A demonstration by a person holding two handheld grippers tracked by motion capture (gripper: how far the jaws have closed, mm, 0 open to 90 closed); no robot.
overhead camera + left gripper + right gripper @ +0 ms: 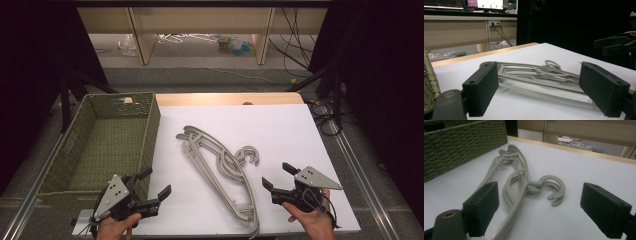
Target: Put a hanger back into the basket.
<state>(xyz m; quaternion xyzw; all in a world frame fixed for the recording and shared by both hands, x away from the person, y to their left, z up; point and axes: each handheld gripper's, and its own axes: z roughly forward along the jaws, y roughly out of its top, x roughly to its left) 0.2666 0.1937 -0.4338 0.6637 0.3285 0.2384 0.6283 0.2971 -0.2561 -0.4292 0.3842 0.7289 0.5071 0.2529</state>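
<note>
A green woven basket (pixel 107 145) stands at the left of the white bench (pixel 280 130), and just in front of its near right corner the left gripper (pixel 156 183) hovers with its jaws spread apart, grasping nothing. A stack of grey hangers (pixel 220 167) lies in the middle of the bench, hooks pointing right. At the right the right gripper (pixel 278 176) is likewise released, jaws wide and empty, beside the hangers.

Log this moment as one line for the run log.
left gripper: open, empty | right gripper: open, empty | hangers: stacked on table | basket: left, empty
</note>
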